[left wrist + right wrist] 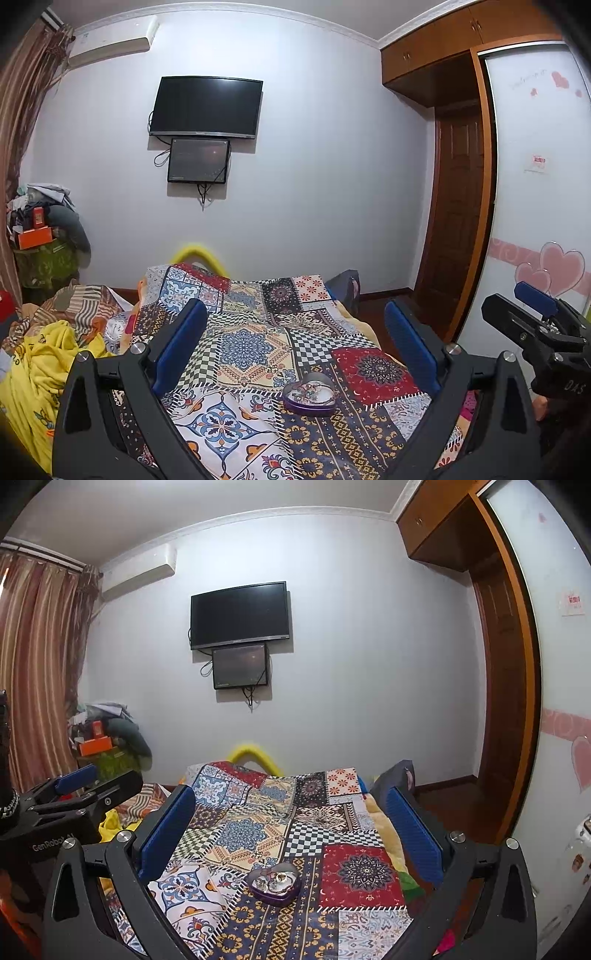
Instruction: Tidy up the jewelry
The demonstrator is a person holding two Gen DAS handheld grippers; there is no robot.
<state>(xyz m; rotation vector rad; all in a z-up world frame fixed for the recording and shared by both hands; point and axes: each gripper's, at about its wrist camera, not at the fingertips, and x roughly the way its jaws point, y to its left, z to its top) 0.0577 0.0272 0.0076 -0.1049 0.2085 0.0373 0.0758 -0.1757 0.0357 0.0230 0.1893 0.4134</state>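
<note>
A purple heart-shaped tin (310, 397) lies open on the patchwork quilt (255, 339), with several small shiny jewelry pieces (275, 880) inside. It also shows in the right wrist view (274, 884). My left gripper (295, 343) is open and empty, held above and short of the tin. My right gripper (291, 827) is open and empty, likewise hovering short of the tin. The right gripper shows at the right edge of the left wrist view (535, 314), and the left gripper at the left edge of the right wrist view (77, 786).
The quilt covers a bed (332, 797) with a yellow headboard rail (255, 755). Yellow and striped bedding (44, 354) is piled to the left. A cluttered stand (40, 236) sits by the curtain. A wardrobe (535, 184) and wooden door (458, 221) stand on the right.
</note>
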